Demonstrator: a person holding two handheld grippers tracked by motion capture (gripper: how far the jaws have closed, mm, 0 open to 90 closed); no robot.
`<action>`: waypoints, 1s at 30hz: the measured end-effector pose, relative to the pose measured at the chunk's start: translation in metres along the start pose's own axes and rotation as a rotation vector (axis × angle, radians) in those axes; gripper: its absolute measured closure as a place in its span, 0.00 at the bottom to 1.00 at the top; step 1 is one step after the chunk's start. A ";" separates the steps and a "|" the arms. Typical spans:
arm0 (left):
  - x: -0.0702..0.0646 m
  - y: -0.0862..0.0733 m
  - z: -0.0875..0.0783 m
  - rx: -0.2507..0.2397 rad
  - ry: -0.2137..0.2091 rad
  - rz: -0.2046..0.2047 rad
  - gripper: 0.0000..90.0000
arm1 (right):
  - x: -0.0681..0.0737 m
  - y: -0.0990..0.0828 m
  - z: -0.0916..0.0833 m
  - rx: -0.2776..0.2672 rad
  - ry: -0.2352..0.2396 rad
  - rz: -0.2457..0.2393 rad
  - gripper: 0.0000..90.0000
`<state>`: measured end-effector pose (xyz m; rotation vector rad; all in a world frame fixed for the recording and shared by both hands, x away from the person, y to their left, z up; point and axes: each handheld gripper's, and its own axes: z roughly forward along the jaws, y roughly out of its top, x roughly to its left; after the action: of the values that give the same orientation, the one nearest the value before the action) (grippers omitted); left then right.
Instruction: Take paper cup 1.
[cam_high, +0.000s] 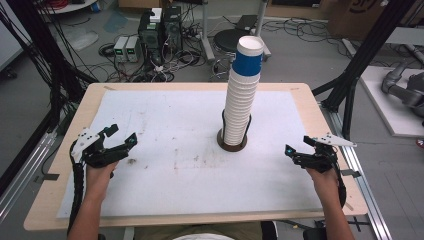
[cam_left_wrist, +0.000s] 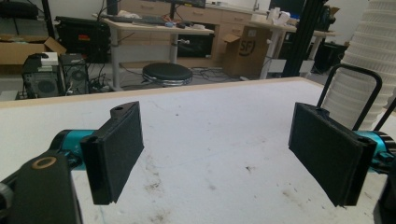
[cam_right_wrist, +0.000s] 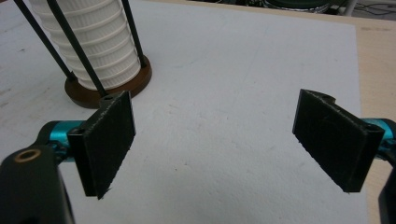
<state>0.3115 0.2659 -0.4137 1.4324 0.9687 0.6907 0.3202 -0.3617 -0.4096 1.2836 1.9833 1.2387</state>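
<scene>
- Both grippers sit low near bench's near edge: left gripper (cam_high: 121, 137) toward left edge, right gripper (cam_high: 298, 146) toward right edge; jaws of each wide apart, holding nothing.
- Cup stack (cam_high: 241, 100) upright in brown holder (cam_high: 232, 143), mid-bench, well apart from both.

Cup stack (cam_right_wrist: 95, 42) top cut off; holder base (cam_right_wrist: 140, 77) partly hidden.

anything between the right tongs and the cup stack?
Nothing: only bare white mat lies between the right tongs and the cup stack in its wire holder, as the right gripper view shows. The high view agrees.
</scene>
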 end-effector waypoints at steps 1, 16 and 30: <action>-0.001 0.000 0.001 -0.002 0.002 -0.003 0.20 | 0.000 0.000 0.000 0.000 0.002 0.001 0.15; -0.004 -0.001 0.010 0.023 -0.021 0.004 0.20 | -0.003 -0.001 -0.008 -0.016 0.030 0.020 0.15; -0.006 -0.003 -0.003 0.038 -0.047 0.019 0.20 | 0.026 0.047 -0.029 -0.104 0.097 0.045 0.15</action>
<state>0.3052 0.2621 -0.4152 1.4861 0.9373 0.6528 0.3078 -0.3435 -0.3526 1.2449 1.9373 1.4313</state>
